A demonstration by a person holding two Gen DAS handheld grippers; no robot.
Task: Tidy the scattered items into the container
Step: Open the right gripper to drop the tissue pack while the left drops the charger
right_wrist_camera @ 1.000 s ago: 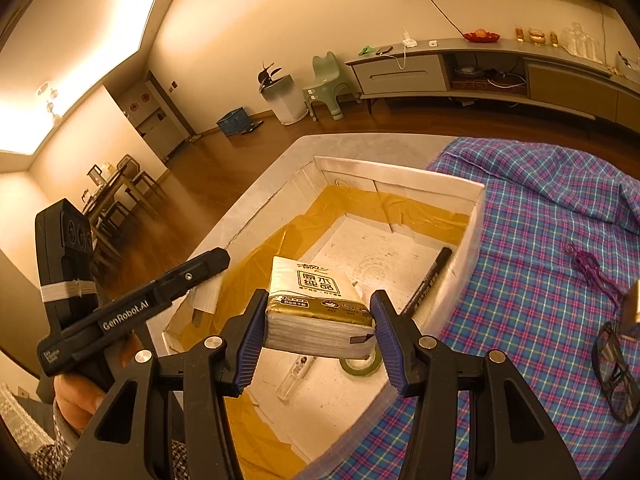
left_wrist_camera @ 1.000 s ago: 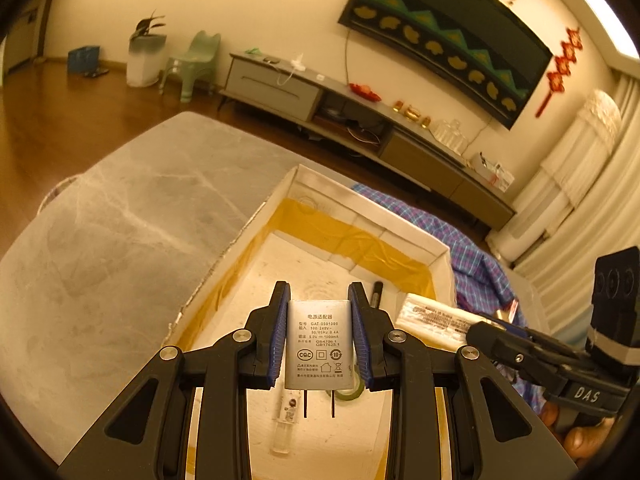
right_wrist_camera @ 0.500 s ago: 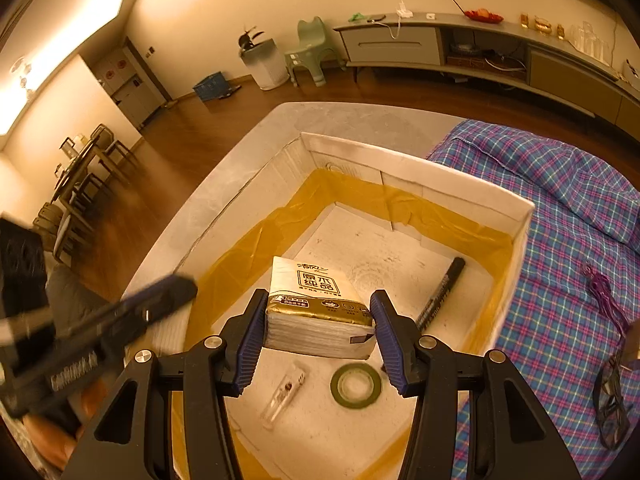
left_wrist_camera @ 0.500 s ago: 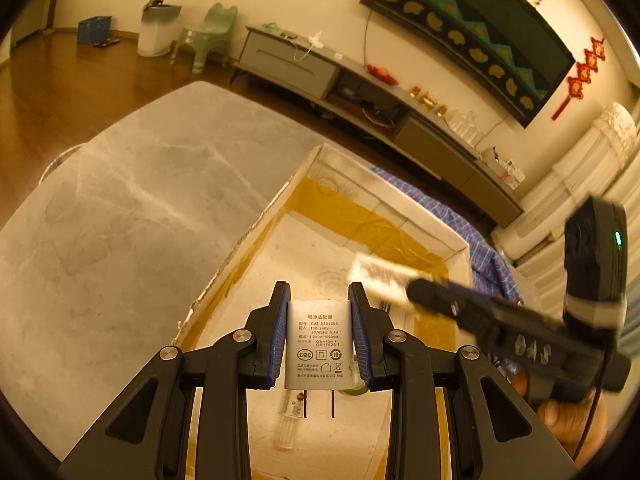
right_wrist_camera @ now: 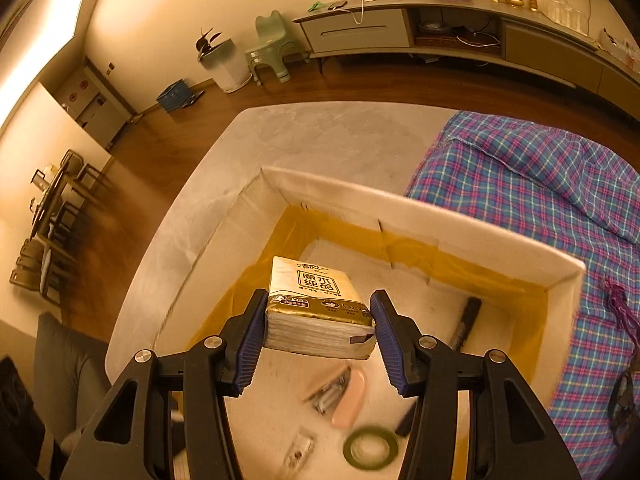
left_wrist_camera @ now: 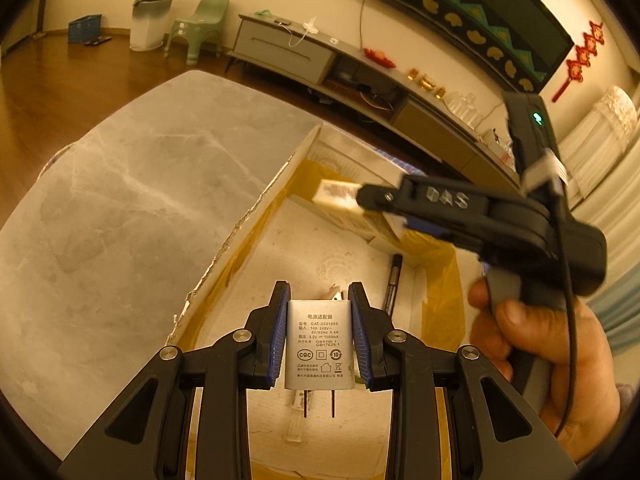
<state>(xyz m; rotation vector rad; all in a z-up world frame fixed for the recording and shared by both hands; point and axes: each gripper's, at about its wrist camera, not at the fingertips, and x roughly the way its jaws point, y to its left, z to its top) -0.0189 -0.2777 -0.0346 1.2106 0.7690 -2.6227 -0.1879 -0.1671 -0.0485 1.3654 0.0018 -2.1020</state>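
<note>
My left gripper (left_wrist_camera: 320,336) is shut on a white power adapter (left_wrist_camera: 319,350), prongs towards me, above the near part of the white box (left_wrist_camera: 256,208). My right gripper (right_wrist_camera: 318,338) is shut on a gold tissue pack (right_wrist_camera: 316,312), held over the middle of the white box (right_wrist_camera: 424,216); it also shows in the left wrist view (left_wrist_camera: 460,216), blurred, with the tissue pack (left_wrist_camera: 336,196) at its tip. In the box lie a black marker (right_wrist_camera: 464,326), a green tape roll (right_wrist_camera: 370,448), a pink item (right_wrist_camera: 350,398) and a clear tube (left_wrist_camera: 296,420).
The box stands on a grey marble table (left_wrist_camera: 120,216). A plaid cloth (right_wrist_camera: 540,184) lies to its right with a purple string (right_wrist_camera: 620,308) and dark glasses (right_wrist_camera: 622,400) on it. A TV cabinet (right_wrist_camera: 400,28) runs along the far wall.
My right gripper has moved forward and left over the box with the tissue pack. In the left wrist view it has swung higher across the box. My left gripper still holds the adapter.
</note>
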